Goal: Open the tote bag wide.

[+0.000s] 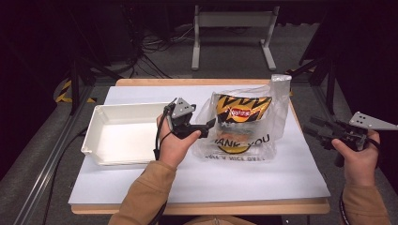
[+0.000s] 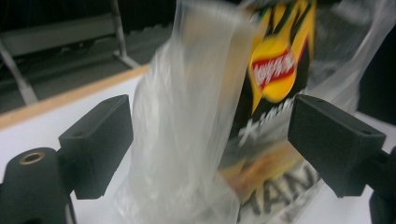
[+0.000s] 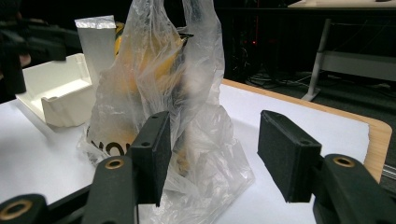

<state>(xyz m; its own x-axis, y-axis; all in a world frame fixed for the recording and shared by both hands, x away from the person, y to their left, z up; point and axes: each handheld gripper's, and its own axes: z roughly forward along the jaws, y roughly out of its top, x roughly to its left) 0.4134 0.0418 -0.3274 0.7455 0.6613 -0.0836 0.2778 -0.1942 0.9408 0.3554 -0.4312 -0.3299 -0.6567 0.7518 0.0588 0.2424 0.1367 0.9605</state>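
I read the left gripper (image 1: 210,125) as spread wide: in the left gripper view a fold of the clear, crinkled plastic carrier bag (image 2: 187,121) stands between the two black jaws, but neither pad presses on it. No earlier state is asserted here; at this moment the film hangs loose in the gap.

The right gripper (image 1: 310,128) sits well apart from the bag, off the table's right edge in the high view. Its jaws stand about half spread with nothing between the pads; the right gripper view looks past them at the bag (image 3: 163,116) farther off.

The bag stands slumped near the middle of the white-covered table (image 1: 263,183), just right of the white rectangular plastic tray (image 1: 94,136). Inside it stands a yellow-and-black crisp packet with a red logo (image 1: 240,112).

Handling judgement:
1. The film is thin, soft and slippery; it will collapse and slide unless pinched firmly.
2. The packet is light but air-filled and fragile; squeezing its body risks crushing the contents.
3. I would take hold of the bag at the upper handle loops (image 3: 196,18) or the bunched top film, never across the packet.
4. Lifting from one loop alone will likely tilt the load.
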